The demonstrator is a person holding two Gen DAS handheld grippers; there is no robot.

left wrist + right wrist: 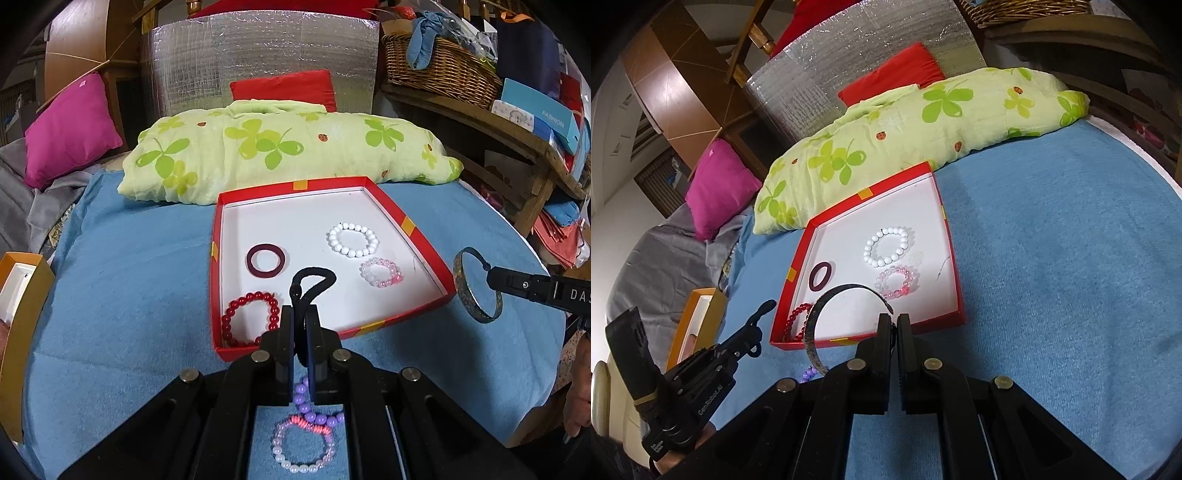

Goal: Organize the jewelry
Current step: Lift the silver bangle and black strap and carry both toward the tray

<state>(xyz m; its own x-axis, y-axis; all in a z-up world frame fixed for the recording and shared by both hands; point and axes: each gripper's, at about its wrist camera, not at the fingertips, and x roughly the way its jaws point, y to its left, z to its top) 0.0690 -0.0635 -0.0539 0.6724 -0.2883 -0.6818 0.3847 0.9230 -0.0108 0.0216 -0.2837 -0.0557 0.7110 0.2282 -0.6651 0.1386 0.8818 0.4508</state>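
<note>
A red box point(216, 258) with a white floor lies on the blue cloth. It holds a dark red ring point(266, 259), a white bead bracelet point(353, 240), a pink bead bracelet point(381, 272) and a red bead bracelet point(251, 314). My left gripper point(299, 321) is shut on a black cord loop point(314, 275) over the box's near edge. Under it on the cloth lie a purple bead bracelet point(314, 415) and a pink-and-white one point(303, 446). My right gripper point(894, 321) is shut on a dark patterned bangle point(849, 287), just right of the box point(945, 317). The left gripper point(753, 326) shows at lower left.
A green clover-print pillow point(280, 151) lies right behind the box, with a pink cushion point(70, 129) to the left. An orange box point(22, 295) sits at the cloth's left edge. A wooden shelf with a wicker basket point(439, 70) stands to the right.
</note>
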